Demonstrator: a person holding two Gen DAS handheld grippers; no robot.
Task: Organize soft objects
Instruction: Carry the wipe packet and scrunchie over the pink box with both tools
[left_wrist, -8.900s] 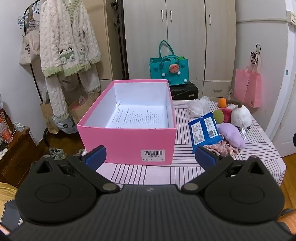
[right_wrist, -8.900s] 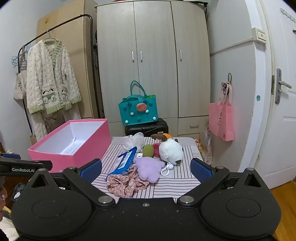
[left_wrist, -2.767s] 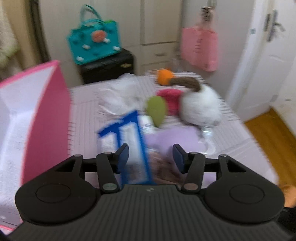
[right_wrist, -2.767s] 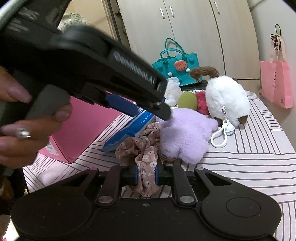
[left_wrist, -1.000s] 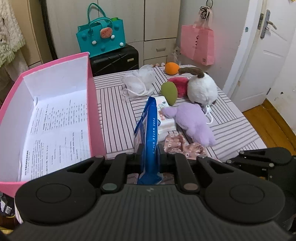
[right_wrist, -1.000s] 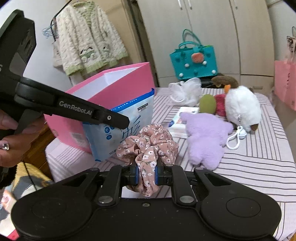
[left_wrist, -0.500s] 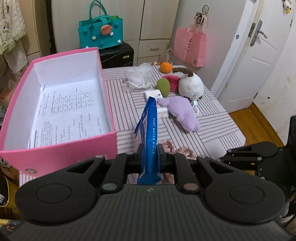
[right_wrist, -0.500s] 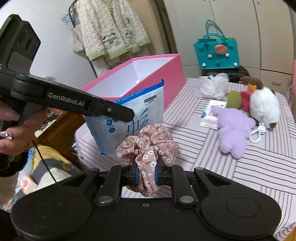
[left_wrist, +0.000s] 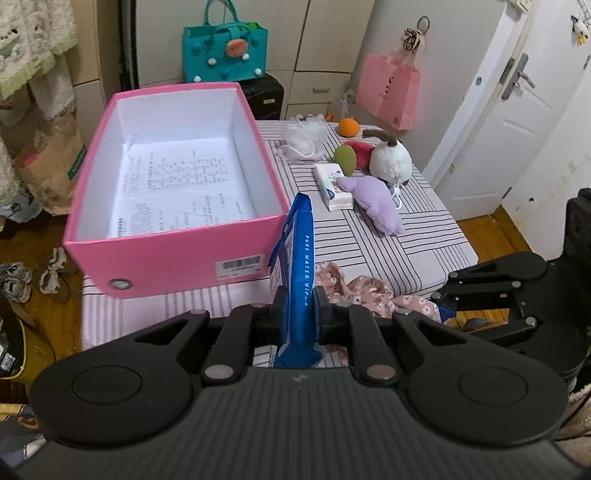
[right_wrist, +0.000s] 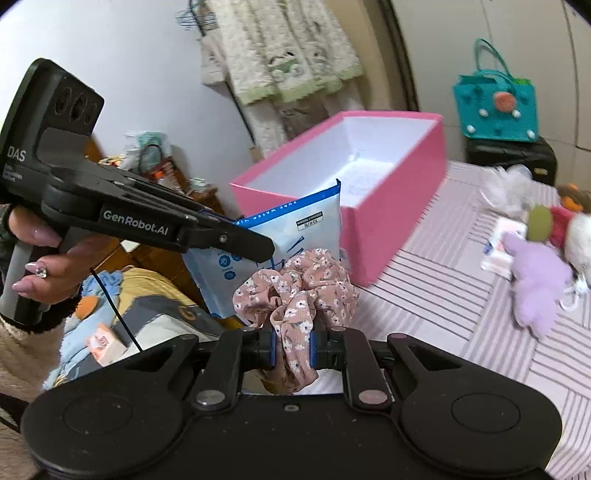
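Above the near edge of the striped table (left_wrist: 388, 254), we carry two soft things toward the open pink cardboard box (left_wrist: 177, 254).
Our left gripper (left_wrist: 297, 317) is clamped on the blue wet-wipes pack (left_wrist: 297, 258), our right gripper (right_wrist: 292, 349) on the pink floral fabric scrunchie (right_wrist: 295, 288); we should clear the box's near wall before letting go.
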